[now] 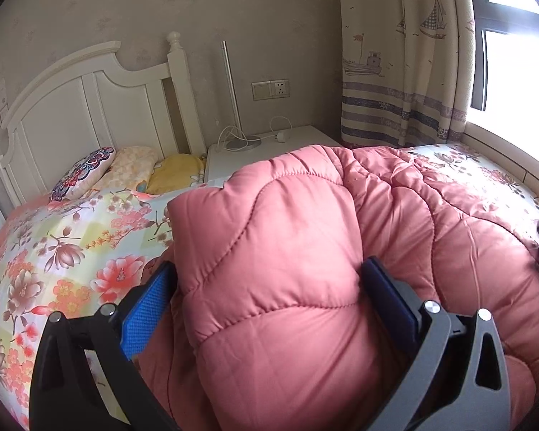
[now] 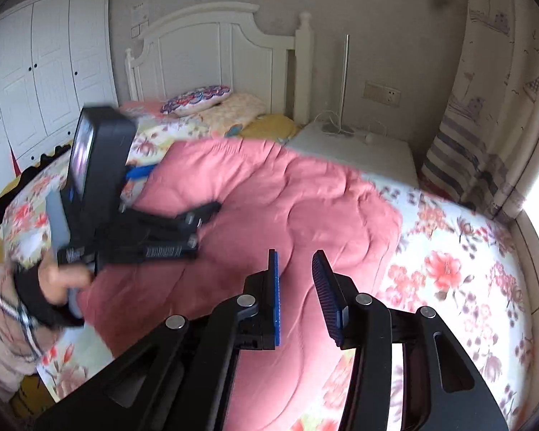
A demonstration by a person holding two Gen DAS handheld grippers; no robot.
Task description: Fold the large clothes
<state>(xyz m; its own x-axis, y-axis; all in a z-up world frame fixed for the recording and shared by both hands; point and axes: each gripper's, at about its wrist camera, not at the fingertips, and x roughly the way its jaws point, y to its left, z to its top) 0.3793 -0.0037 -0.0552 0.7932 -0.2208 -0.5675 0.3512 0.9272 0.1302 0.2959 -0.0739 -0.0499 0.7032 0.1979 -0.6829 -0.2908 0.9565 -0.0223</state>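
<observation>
- broadly, a floral-sheeted bed (image 2: 456, 251) is seen, with a pink quilted garment (image 1: 305, 237) spread across it.
- a thick fold of that garment is clamped between the left gripper (image 1: 269, 280) fingers.
- the right gripper (image 2: 294, 287) is held above the garment, its fingers parted with nothing between them.
- pillows (image 1: 90, 172) are laid by the headboard.

No text can be read — the paper sheet (image 2: 140, 12) on the wall is too small to make out.
</observation>
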